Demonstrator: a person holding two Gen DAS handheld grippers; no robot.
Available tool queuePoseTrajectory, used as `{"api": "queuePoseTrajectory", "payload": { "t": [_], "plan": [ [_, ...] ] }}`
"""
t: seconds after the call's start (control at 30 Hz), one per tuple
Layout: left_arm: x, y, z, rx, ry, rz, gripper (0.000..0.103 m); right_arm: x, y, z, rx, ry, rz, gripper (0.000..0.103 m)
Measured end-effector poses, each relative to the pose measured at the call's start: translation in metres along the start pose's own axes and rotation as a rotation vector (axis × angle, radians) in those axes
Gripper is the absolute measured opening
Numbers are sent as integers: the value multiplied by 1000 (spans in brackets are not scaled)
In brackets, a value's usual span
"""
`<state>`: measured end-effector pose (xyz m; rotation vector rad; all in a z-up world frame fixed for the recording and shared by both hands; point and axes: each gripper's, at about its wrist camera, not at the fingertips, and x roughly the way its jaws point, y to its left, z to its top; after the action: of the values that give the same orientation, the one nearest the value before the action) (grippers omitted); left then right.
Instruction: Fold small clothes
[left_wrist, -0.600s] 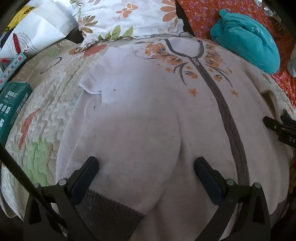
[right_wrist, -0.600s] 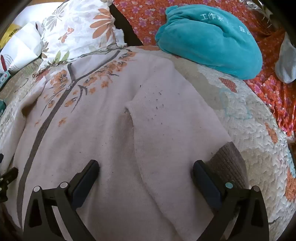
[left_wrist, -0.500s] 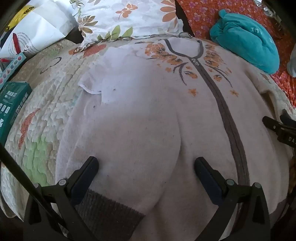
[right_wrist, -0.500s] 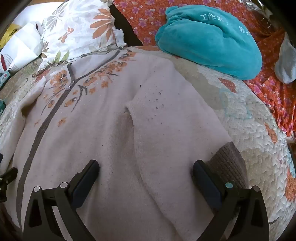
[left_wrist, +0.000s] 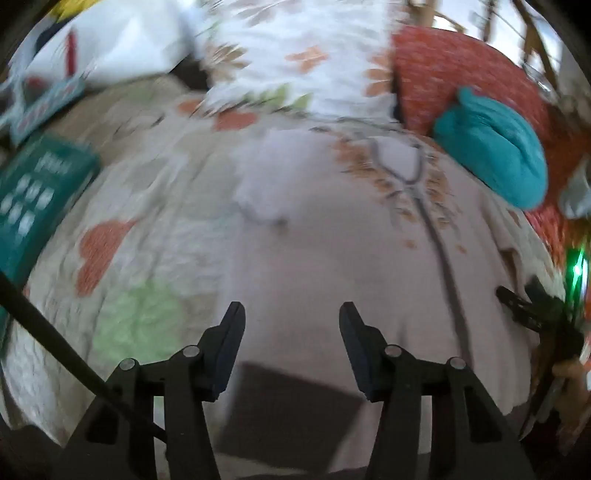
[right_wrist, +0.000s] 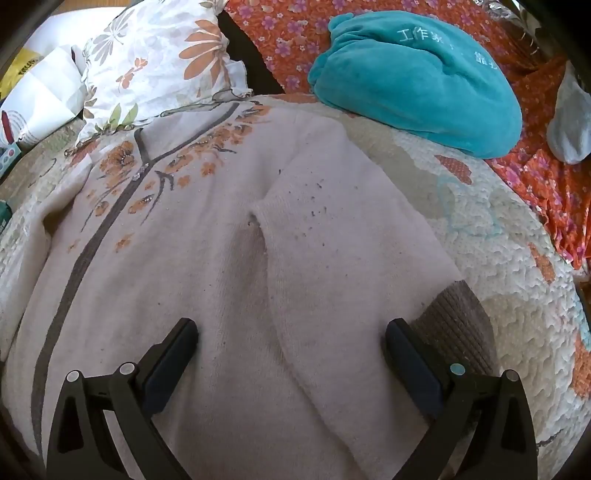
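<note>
A pale pink knit cardigan (right_wrist: 192, 280) lies spread flat, front side up, on a cream quilted bedspread (right_wrist: 517, 280); everything else is placed relative to it. Nearest the viewer, the right gripper (right_wrist: 291, 339) hovers over the cardigan's right sleeve (right_wrist: 332, 280) with its jaws spread wide and holding nothing, one finger just beside the sleeve's brown ribbed cuff (right_wrist: 458, 325). The left gripper (left_wrist: 291, 325) (its view is blurred) hangs above the other sleeve's brown cuff (left_wrist: 291, 402), its jaws parted more narrowly, with nothing between them. A grey zip band (right_wrist: 92, 240) with orange embroidered flowers runs up the cardigan's front. Left of the cardigan sits a teal box (left_wrist: 33, 199); its contents cannot be seen. Beyond the collar rest a floral pillow (right_wrist: 159, 66) and a teal plush bundle (right_wrist: 417, 81) on orange flowered fabric (right_wrist: 295, 33).
</note>
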<state>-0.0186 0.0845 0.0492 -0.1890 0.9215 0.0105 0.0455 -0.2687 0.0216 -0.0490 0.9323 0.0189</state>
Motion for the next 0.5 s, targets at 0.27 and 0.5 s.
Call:
{"api": "queuePoseTrajectory", "payload": {
  "t": [0.27, 0.5],
  "plan": [
    [22, -24, -28, 129, 107, -63, 52, 1, 1, 0, -11, 0, -10, 103],
    [11, -30, -14, 128, 44, 30, 4, 1, 1, -2, -10, -3, -10, 103]
  ]
}}
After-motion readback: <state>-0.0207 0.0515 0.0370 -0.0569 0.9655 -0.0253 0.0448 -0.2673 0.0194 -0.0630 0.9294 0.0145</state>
